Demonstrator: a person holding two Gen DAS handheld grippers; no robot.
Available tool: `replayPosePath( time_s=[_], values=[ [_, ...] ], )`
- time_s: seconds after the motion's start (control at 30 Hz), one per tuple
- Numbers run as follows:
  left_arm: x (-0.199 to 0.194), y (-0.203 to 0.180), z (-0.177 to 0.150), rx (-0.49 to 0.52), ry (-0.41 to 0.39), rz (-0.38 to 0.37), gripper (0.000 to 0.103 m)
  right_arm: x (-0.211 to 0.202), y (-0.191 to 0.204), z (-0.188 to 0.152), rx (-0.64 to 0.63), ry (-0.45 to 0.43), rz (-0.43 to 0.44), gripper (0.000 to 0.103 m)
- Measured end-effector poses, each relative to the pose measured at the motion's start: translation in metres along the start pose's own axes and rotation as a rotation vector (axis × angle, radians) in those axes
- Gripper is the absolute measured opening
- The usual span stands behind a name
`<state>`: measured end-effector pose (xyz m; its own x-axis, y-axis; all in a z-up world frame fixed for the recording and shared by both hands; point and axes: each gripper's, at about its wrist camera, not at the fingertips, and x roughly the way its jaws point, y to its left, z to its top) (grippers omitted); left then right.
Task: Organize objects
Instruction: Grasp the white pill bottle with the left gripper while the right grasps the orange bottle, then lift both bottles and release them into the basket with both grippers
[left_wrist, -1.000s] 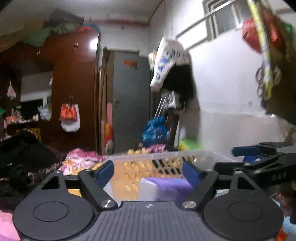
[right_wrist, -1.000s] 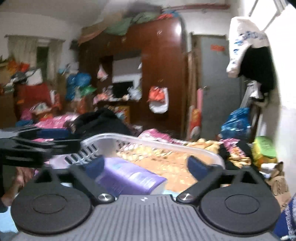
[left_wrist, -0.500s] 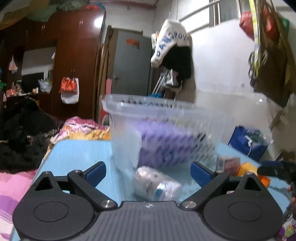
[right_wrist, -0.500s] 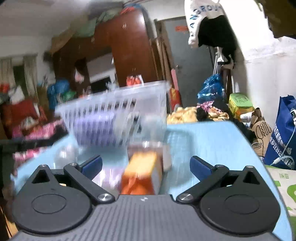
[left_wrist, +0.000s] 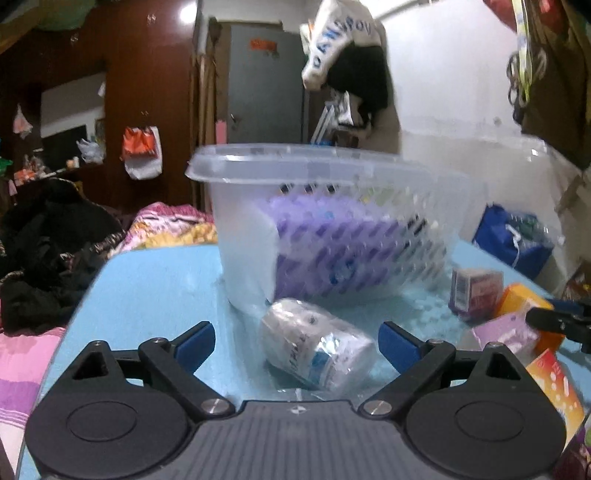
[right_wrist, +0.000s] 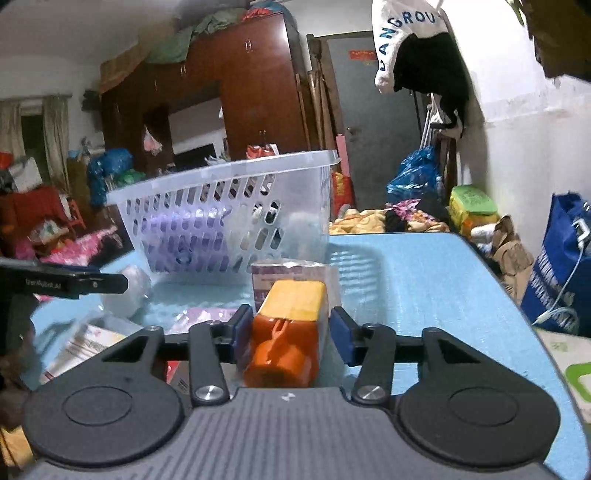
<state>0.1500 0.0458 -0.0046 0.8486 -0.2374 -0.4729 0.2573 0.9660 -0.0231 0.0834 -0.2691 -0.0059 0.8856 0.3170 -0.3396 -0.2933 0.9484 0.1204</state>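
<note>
Fingers (left_wrist: 195, 341) of the left gripper (left_wrist: 296, 345) spread wide, blue pads apart, nothing pinched; hovering low over the light-blue table (left_wrist: 155, 280). Between and just beyond the pads, a clear-wrapped white roll (left_wrist: 317, 343) lying on its side on the table, touched by neither pad. Just behind the roll, a translucent white slotted basket (left_wrist: 310, 173), with a purple pack (left_wrist: 343, 243) showing through its wall, inside. Further right on the table, a small purple-and-white box (left_wrist: 474, 290), then an orange box (left_wrist: 524, 299) beside it, a pale purple packet (left_wrist: 502, 332) in front of them, and a red-orange pack (left_wrist: 554, 380) at the right edge. Black tip of the other gripper poking in from the far right, near the orange box.

From the right wrist view, left to right: black finger of the left gripper (right_wrist: 74, 284) at the left edge, with the wrapped roll (right_wrist: 129, 290) just beyond its tip. Flat printed packs (right_wrist: 85, 343) lying below it on the table (right_wrist: 424, 280). Basket (right_wrist: 229, 214) behind, tilted, purple pack (right_wrist: 184, 236) inside against the slotted wall. At centre, fingers (right_wrist: 341, 334) of the right gripper (right_wrist: 291, 330) narrowed around the orange box (right_wrist: 288, 332); left pad against its side, right pad just beside or barely touching, contact unclear. Purple-and-white box (right_wrist: 284, 275) directly behind the orange one, touching it.
</note>
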Motion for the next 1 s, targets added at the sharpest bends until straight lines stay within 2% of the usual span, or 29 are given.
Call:
replayPosePath(
  time_s=[0.17,0.2,0.27,0.3,0.57,0.77,1.0],
  values=[
    [0.010,-0.007,0.001,0.040,0.072,0.005,0.094,0.006,0.007,-0.004,-0.053,0.012,-0.033,0.045],
    [0.012,-0.008,0.001,0.044,0.088,0.002,0.090,0.005,0.006,-0.004,-0.053,0.012,-0.030,0.044],
    [0.017,-0.009,0.001,0.052,0.115,-0.013,0.073,0.005,0.004,-0.005,-0.052,0.010,-0.025,0.044],
    [0.017,-0.009,0.001,0.051,0.118,-0.012,0.072,0.005,0.003,-0.005,-0.053,0.009,-0.024,0.044],
    [-0.009,0.002,-0.003,-0.010,-0.040,-0.044,0.070,-0.007,0.002,-0.003,-0.067,-0.047,-0.016,0.044],
    [-0.028,-0.003,-0.009,0.021,-0.175,-0.064,0.070,-0.014,-0.003,0.001,-0.052,-0.082,-0.007,0.044],
    [-0.033,-0.007,-0.010,0.032,-0.227,-0.071,0.070,-0.017,-0.007,0.003,-0.038,-0.101,0.011,0.044]
  ],
)
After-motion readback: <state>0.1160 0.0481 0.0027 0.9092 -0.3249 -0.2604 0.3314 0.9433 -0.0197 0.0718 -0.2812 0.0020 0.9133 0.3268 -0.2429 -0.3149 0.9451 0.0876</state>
